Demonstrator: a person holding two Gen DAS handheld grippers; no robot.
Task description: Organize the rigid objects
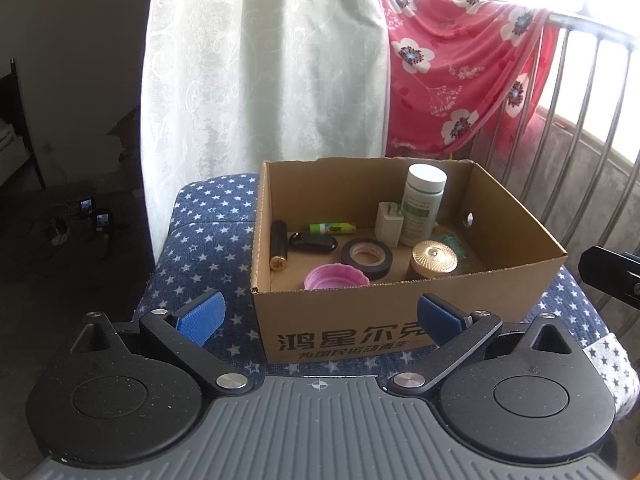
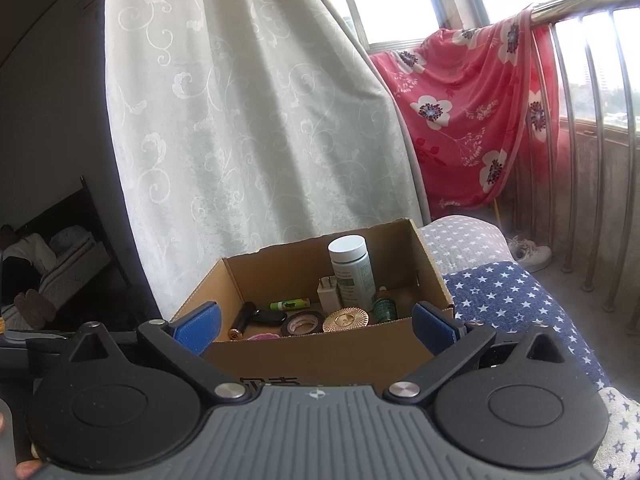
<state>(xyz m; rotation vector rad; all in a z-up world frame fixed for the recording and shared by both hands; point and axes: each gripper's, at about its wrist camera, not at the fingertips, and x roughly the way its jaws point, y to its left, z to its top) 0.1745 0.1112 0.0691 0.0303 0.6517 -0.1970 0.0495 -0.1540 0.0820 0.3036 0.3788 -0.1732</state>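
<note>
Left wrist view, cardboard box [image 1: 344, 320], jaws apart, empty

A pale patterned curtain [image 1: 264, 80] hangs in the middle, with bright windows [image 2: 400, 4] to its right. A red flowered cloth [image 1: 460, 68] drapes over a metal railing [image 2: 580, 8]. A star-printed blue cover [image 1: 200, 232] lies below; the left side is dim.

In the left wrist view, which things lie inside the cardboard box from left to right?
Dark tube with gold end → black key fob → black tape roll → white charger plug → white-capped bottle → gold round lid.
</note>
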